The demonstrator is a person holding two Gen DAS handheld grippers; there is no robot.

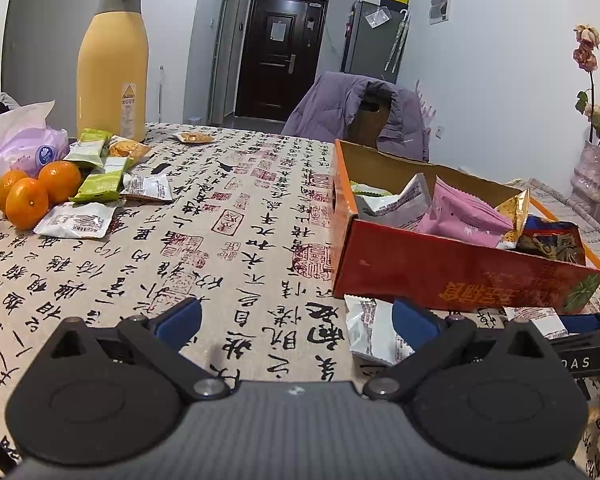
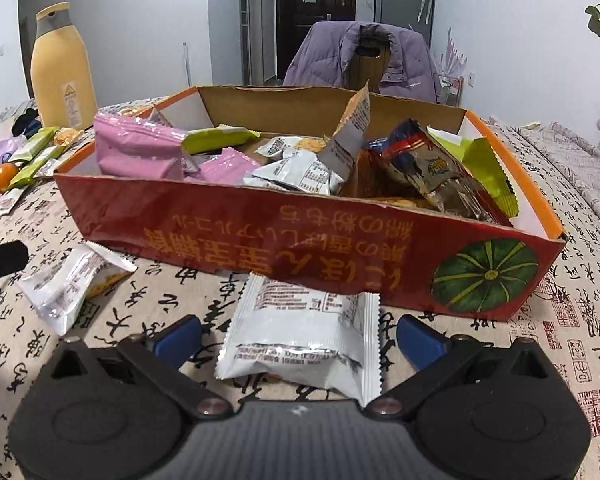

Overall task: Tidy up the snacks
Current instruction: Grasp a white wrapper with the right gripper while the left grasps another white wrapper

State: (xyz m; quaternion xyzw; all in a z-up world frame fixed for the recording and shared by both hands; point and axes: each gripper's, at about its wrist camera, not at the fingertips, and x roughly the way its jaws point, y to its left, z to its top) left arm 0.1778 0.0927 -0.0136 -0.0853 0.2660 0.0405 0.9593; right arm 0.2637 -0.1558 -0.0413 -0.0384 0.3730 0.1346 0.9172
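Right wrist view: the right hand-held gripper (image 2: 298,334) hovers with fingers apart around a white snack packet (image 2: 300,344) lying on the surface (image 2: 540,340), its far end tucked against the red cardboard box (image 2: 300,240) of snacks. Left wrist view: the left hand-held gripper (image 1: 296,320), fingers spread and empty, sits left of the box (image 1: 440,272); its right finger partly hides a second white packet (image 1: 368,332). 3 oranges (image 1: 32,192) lie far left.

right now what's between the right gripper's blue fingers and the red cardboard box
In the right wrist view, a white foil snack packet lies on the tablecloth between the open right gripper and the red cardboard box, its far edge touching the box wall.
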